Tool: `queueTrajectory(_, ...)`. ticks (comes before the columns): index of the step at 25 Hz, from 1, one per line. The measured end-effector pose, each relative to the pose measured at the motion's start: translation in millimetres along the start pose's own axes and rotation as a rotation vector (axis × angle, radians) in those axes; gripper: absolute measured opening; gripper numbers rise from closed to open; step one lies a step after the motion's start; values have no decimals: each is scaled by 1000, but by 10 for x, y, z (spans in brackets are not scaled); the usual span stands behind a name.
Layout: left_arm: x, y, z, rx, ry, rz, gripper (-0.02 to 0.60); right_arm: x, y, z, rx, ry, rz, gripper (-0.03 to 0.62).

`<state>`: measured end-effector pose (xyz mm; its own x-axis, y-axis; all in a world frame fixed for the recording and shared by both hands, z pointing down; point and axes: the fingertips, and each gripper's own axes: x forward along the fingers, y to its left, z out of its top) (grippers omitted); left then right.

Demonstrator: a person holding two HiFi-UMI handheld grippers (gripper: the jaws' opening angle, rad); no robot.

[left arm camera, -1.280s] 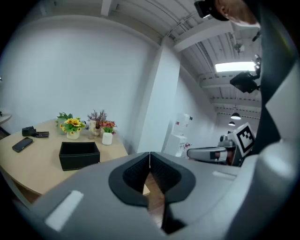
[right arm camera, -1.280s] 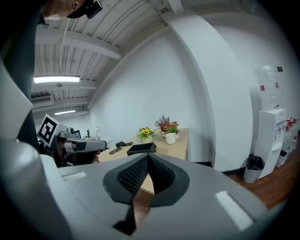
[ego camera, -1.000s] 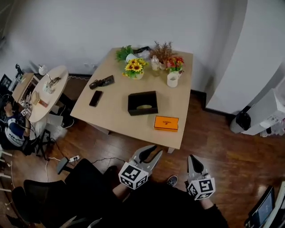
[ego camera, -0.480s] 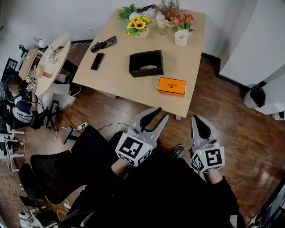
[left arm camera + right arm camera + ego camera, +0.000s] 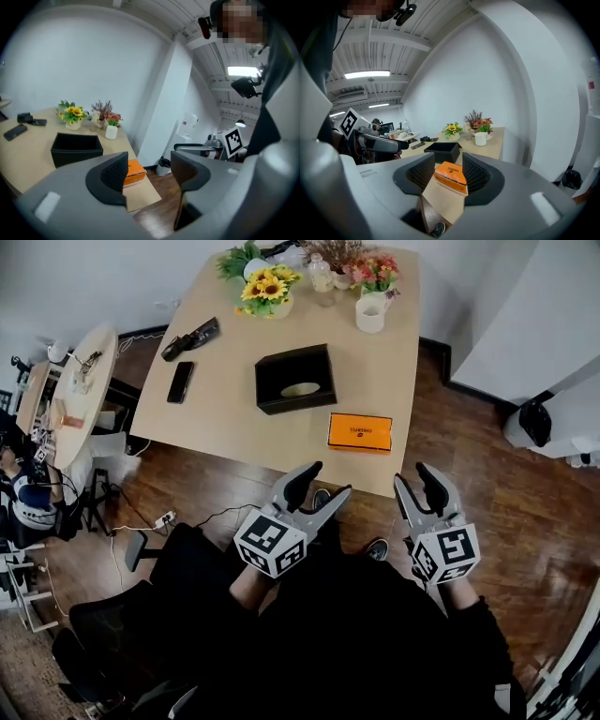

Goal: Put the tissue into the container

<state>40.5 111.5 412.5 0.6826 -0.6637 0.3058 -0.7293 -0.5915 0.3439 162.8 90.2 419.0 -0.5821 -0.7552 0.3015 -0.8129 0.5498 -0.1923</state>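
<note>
Black container (image 5: 295, 378), pale contents (image 5: 300, 389) indistinct inside

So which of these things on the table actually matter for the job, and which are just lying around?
For the job: orange box, probably the tissue; black container.
Just lying about: sunflowers; white mug; phone; red flowers.
</note>
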Motion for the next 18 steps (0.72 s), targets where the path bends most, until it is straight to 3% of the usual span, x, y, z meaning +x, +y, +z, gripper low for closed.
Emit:
queueTrajectory(3, 159, 289, -146, -151, 71, -101, 279, 236, -49, -130, 77, 73, -16, 213)
queueTrajectory(6, 300, 559, -164, -201, 112, -153, 278, 438, -114, -197, 138, 123, -57, 213)
queueTrajectory(9, 403, 892, -148, -195, 138, -118, 276, 602, -211, -249, 175, 159, -123, 209)
queueTrajectory(13, 546, 1226, -343, -203, 263, -59, 240, 727, -371, -371, 199, 223, -179, 200)
queueTrajectory(15, 625, 1304, -428, -239, 299, -49, 181, 767, -449, -452, 217, 250, -180, 199)
queueTrajectory(18, 813, 1376, -496, -309, 315, -33, 179, 867, -558, -587, 250, 289, -142, 199)
